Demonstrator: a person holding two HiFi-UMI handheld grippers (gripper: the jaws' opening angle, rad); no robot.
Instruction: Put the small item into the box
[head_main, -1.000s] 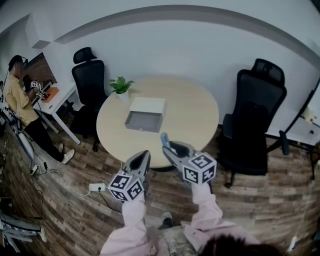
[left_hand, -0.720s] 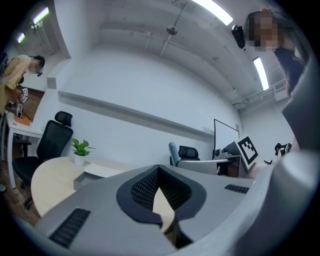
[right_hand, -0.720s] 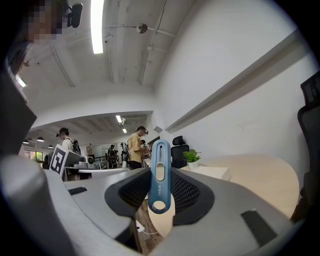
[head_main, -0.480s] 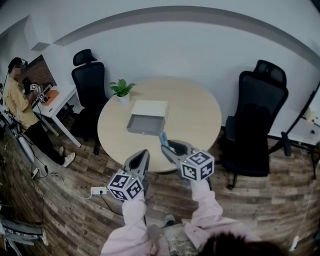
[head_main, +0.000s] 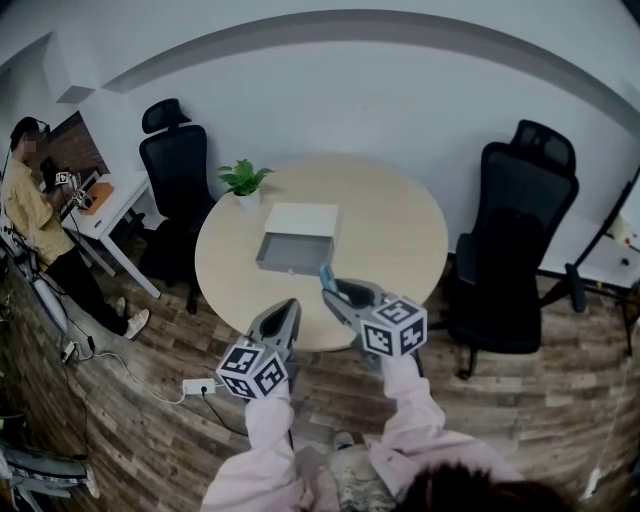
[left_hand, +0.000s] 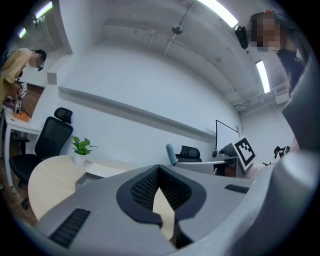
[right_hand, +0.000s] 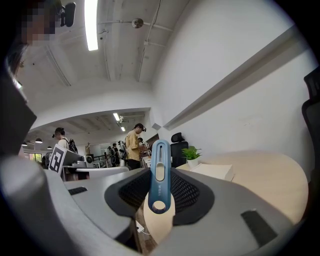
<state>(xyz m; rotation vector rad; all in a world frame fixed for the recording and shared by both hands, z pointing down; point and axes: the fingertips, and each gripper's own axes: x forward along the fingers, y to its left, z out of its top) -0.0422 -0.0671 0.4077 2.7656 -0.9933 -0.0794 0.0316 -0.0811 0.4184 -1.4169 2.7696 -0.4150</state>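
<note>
Here, the right gripper (right_hand: 160, 196) clamps a slim, slotted blue item (right_hand: 159, 172)

The cutter (right_hand: 159, 175) in your right gripper (right_hand: 159, 147) is blue. The gripper body is grey, its pads (right_hand: 186, 192) black mesh. Your marker cubes (head_main: 393, 327) carry black-and-white squares. The table (head_main: 400, 240) is pale beige. Near its far edge the box (head_main: 290, 250) is grey and white, the plant (head_main: 243, 177) green, its pot (head_main: 247, 197) white.
</note>
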